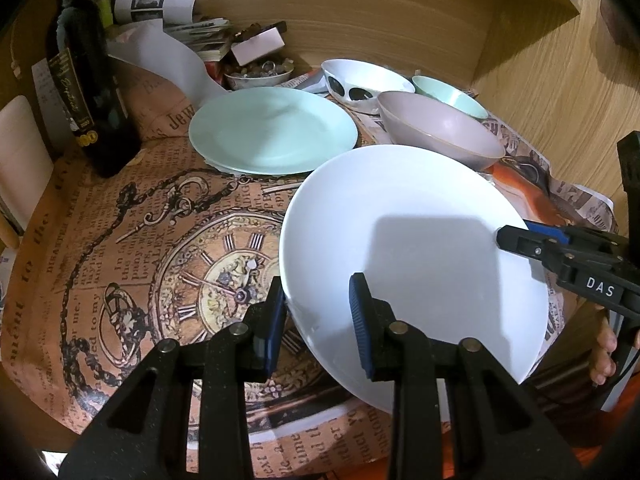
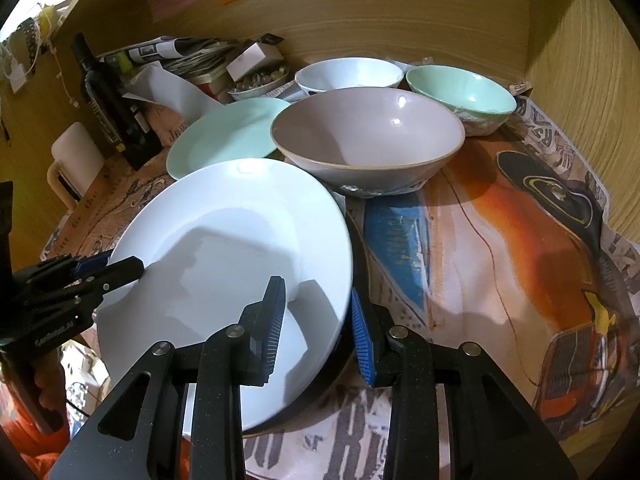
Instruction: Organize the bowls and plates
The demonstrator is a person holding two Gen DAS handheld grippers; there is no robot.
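Observation:
A large white plate [image 1: 412, 240] [image 2: 224, 256] hangs tilted over the printed tablecloth, held from both sides. My left gripper [image 1: 318, 284] is shut on its near left rim, and the right wrist view shows that gripper [image 2: 136, 268] at the plate's left edge. My right gripper [image 2: 318, 292] is shut on the plate's right rim and appears in the left wrist view [image 1: 504, 236] too. Behind lie a mint plate [image 1: 272, 132] [image 2: 224, 136], a greyish-pink bowl [image 1: 436, 132] [image 2: 368, 136], a white bowl with black spots [image 1: 364, 80] [image 2: 348, 74] and a mint bowl [image 1: 448, 94] [image 2: 460, 88].
A dark bottle [image 1: 92, 92] [image 2: 108, 96] stands at the back left. Newspapers [image 1: 188, 20], a small box and a dish of trinkets [image 1: 260, 72] crowd the back by the wooden wall [image 1: 380, 20]. A person's fingers [image 1: 604, 352] show at the right edge.

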